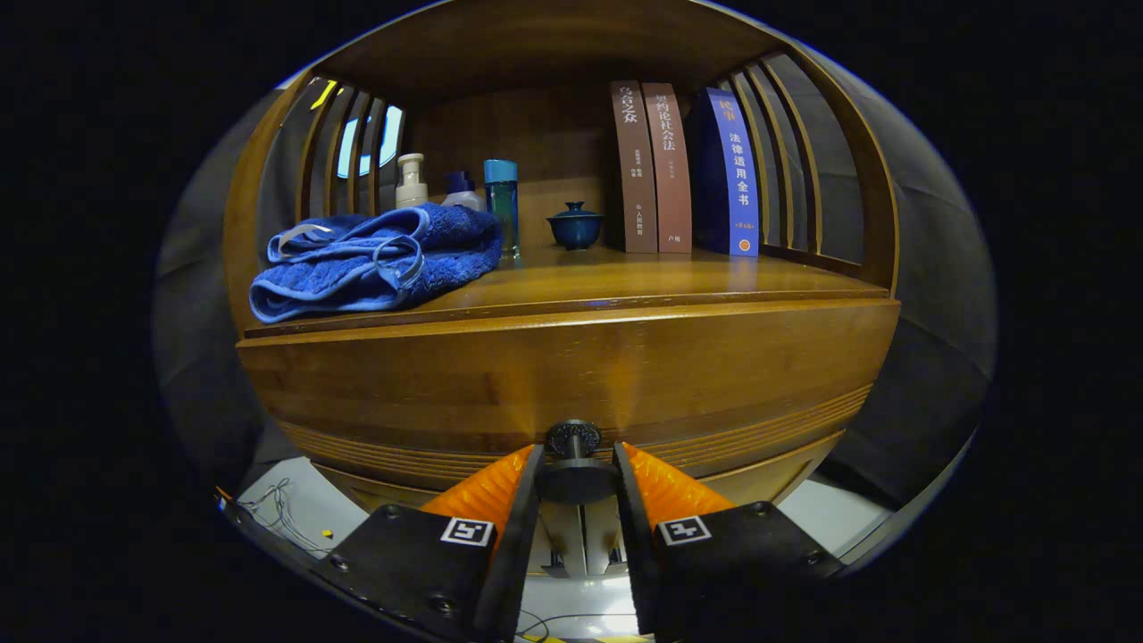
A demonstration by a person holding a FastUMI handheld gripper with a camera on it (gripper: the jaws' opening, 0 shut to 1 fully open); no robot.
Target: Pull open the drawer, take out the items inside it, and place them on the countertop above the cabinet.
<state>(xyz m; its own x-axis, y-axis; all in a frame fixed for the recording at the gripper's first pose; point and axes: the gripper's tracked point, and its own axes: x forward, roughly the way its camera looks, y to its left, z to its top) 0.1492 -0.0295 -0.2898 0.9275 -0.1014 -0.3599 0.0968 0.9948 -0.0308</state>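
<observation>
Your gripper [576, 464] has both fingers pinched on the dark round knob [573, 439] at the front-center of the wooden drawer [571, 375]; drawer looks closed. Countertop [625, 277] right above it w/ blue towel [375, 259] at left, bottles [500, 205] behind it, small teapot [576, 225] mid, books [683, 179] at right.

Dim booth, warm glare on the drawer front [571, 375] (edges bowed by fisheye), focus sharp
</observation>
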